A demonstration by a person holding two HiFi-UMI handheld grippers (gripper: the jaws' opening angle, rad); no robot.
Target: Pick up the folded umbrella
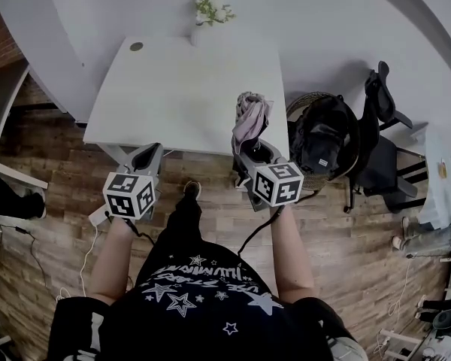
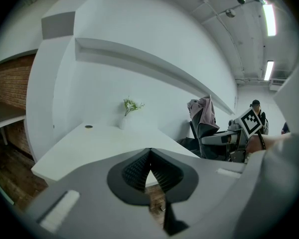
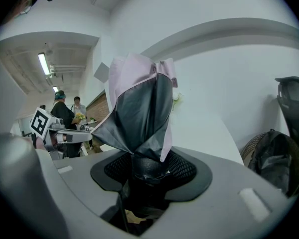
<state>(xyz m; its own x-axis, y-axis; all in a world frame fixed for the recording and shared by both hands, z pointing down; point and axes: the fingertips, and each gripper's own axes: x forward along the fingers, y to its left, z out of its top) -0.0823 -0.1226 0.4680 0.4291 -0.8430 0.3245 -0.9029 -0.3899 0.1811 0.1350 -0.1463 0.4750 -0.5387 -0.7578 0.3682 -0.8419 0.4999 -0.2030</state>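
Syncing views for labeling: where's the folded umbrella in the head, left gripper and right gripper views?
Head view: folded umbrella right of centre, upright in the right hand-held gripper, at the white table's near edge.
Left gripper view: umbrella right of centre, beyond the table.
Right gripper view: umbrella dead centre, clamped between the jaws.
Shared landmark: the white table.

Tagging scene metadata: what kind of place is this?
Probably an office or lab workspace: a white desk with a vase of flowers, a black office chair beside it, and ceiling strip lights.
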